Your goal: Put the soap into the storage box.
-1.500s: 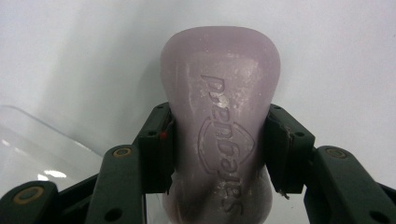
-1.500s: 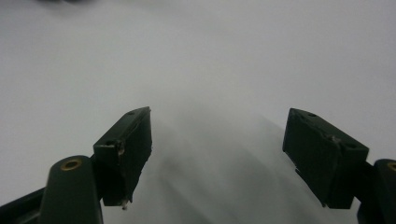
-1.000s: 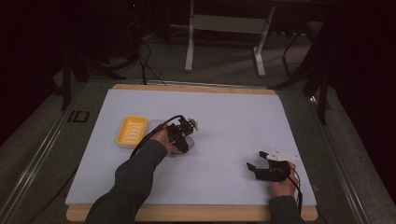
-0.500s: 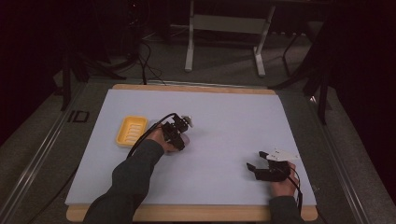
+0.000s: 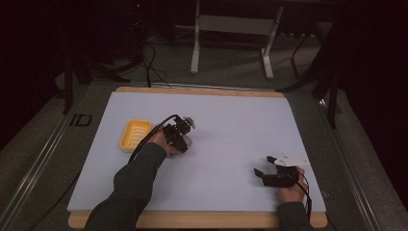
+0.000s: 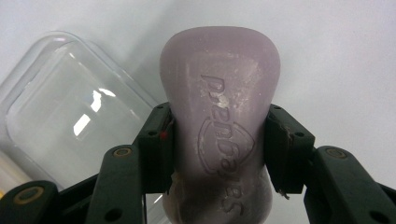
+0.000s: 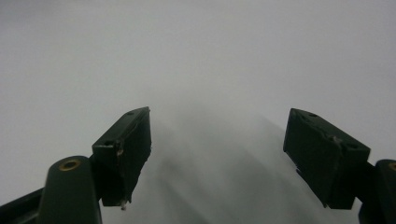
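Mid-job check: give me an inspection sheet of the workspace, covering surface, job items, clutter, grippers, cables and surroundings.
Surface: white sheet on a wooden board, bare around the work.
Job's things: lilac soap bar, embossed lettering up; clear lid beside it; yellow soap dish left of the hand.
Clutter: nothing seen.
Grippers: left gripper clamped on the soap's sides; right gripper open, holding nothing, resting near the front right.
Cables: black cable loops from the left gripper.
Surroundings: dark floor, metal stand legs behind the table.
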Demonstrator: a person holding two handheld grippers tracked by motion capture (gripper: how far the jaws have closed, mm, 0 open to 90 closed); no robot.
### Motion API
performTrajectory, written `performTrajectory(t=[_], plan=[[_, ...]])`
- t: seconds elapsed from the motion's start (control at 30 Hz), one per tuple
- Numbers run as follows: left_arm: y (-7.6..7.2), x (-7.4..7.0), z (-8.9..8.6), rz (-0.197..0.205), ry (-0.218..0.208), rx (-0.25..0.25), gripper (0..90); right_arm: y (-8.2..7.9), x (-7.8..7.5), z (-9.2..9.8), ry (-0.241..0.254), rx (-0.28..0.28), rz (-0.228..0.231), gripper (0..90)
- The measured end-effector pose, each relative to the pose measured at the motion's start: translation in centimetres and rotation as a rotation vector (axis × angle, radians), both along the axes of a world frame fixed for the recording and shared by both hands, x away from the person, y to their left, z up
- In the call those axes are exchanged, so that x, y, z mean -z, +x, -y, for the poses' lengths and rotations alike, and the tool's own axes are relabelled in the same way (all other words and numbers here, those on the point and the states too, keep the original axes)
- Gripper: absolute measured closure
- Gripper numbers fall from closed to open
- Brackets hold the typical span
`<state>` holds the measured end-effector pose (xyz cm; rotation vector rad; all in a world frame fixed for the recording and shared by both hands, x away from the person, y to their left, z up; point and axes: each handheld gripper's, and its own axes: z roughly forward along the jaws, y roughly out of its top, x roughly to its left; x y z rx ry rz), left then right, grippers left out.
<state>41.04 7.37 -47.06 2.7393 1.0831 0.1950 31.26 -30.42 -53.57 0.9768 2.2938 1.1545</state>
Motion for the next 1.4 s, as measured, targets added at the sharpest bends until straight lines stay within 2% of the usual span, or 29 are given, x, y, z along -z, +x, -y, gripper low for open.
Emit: performTrajectory(t=[0.67, 1.4], plan=[[0.5, -1.5, -2.1, 0.024, -0.029, -0.067, 50.1, 0.0, 0.0, 0.0, 0.000, 0.003, 0.002, 22.9], [1.1, -2.3, -4.3, 0.046, -0.019, -0.143, 50.1, -0.1, 0.0, 0.0, 0.001, 0.006, 0.005, 22.4]])
